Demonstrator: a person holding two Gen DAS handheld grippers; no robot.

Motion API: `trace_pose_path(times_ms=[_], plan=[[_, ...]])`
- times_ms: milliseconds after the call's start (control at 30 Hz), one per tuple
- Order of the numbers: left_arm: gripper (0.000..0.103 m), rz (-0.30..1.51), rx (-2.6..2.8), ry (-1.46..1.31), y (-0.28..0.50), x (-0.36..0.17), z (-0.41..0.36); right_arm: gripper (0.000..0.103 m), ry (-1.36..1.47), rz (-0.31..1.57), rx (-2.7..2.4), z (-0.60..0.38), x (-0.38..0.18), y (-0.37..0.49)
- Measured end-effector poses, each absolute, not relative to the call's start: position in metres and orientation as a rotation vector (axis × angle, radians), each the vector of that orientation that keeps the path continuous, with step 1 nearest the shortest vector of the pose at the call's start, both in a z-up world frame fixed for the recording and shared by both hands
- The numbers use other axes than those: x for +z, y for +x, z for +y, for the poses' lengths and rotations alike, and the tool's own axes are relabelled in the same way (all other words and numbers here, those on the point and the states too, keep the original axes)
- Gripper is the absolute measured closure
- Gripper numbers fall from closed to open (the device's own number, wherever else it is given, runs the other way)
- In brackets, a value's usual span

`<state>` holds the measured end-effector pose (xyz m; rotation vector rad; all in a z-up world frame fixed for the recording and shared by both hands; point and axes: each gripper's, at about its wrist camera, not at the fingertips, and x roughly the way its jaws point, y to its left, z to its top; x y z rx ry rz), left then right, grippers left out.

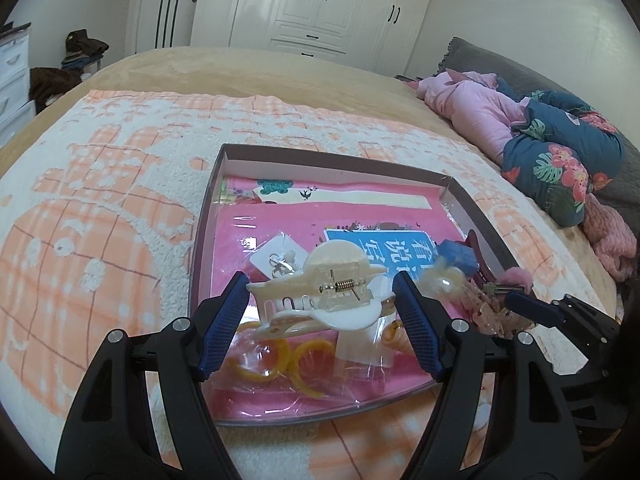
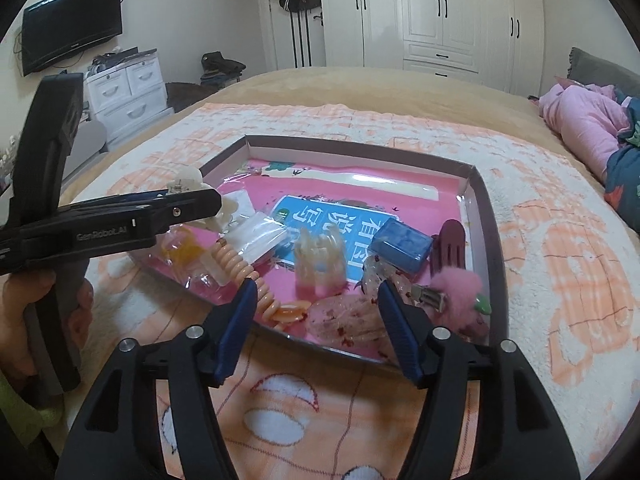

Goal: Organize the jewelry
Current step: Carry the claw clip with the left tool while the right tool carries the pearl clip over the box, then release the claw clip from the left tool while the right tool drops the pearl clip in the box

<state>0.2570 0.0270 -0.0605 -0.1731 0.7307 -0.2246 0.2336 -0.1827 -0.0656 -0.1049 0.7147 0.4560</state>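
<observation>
A shallow box (image 1: 208, 216) (image 2: 486, 216) with a pink lining lies on the bed and holds hair clips and jewelry. My left gripper (image 1: 320, 284) is shut on a cream claw hair clip (image 1: 324, 284) and holds it over the box's near part; it shows in the right wrist view (image 2: 188, 184) at the box's left edge. My right gripper (image 2: 316, 292) is open, its fingertips over the box's near edge, above a speckled pink clip (image 2: 344, 316). A blue box (image 2: 402, 244), a dark red clip (image 2: 448, 246), a pink pom-pom clip (image 2: 456, 284), a peach coil tie (image 2: 240, 268) and yellow rings (image 1: 276, 360) lie inside.
A peach-and-white fleece blanket (image 1: 100, 220) covers the bed. Pink and floral bedding (image 1: 552, 148) is piled at the right. White wardrobes (image 2: 440, 12), a drawer unit (image 2: 128, 92) and a wall TV (image 2: 68, 28) stand beyond the bed.
</observation>
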Motion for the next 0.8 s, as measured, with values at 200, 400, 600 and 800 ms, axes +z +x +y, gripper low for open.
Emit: trace_pose_path(times_ms=[200, 400, 600, 800], plan=[[0.032, 0.714, -0.215, -0.171, 0.247, -0.054, 0.028, 0.035, -0.109, 0.669, 0.431, -0.192, -0.053, 0.218], [0.028, 0.683, -0.204, -0.178, 0.231, -0.038, 0.031, 0.026, -0.102, 0.607, 0.404, -0.204, -0.036, 0.204], [0.022, 0.634, -0.197, -0.169, 0.205, -0.018, 0.031, 0.021, -0.104, 0.553, 0.387, -0.213, -0.020, 0.187], [0.016, 0.594, -0.198, -0.160, 0.175, -0.005, 0.029, 0.016, -0.084, 0.508, 0.380, -0.222, -0.005, 0.170]])
